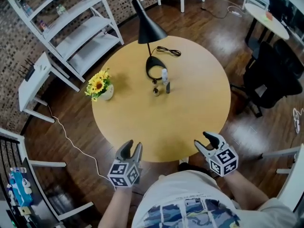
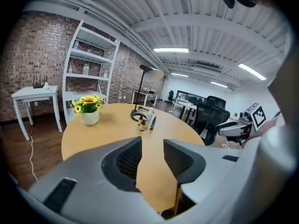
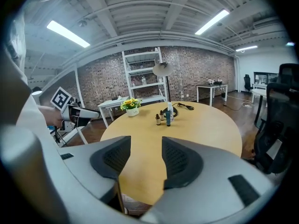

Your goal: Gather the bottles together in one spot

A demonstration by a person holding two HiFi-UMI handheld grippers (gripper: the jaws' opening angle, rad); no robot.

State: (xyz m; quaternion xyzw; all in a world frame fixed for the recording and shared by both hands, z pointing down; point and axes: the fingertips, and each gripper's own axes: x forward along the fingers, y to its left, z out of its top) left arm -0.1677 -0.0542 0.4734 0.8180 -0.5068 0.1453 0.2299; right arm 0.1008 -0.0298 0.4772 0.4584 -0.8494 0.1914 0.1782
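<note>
The bottles stand bunched at the lamp's base, a little past the middle of the round yellow table (image 1: 190, 113). There is a white bottle (image 1: 164, 74), a dark slim bottle (image 1: 167, 87) and a small brown bottle (image 1: 155, 91). The left gripper view shows the group (image 2: 147, 120) far ahead, and in the right gripper view the dark bottle (image 3: 168, 115) stands out. My left gripper (image 1: 131, 148) (image 2: 152, 153) hovers at the table's near edge, open and holding nothing. My right gripper (image 1: 202, 140) (image 3: 146, 157) hangs at the near right edge, open with nothing between its fingers.
A black lamp (image 1: 148, 30) stands behind the bottles, its cord (image 1: 168, 51) trailing back. A sunflower vase (image 1: 100, 86) sits at the table's left. A white shelf (image 1: 71, 27) and a white side table (image 1: 32, 87) stand left. A black office chair (image 1: 270, 77) is right.
</note>
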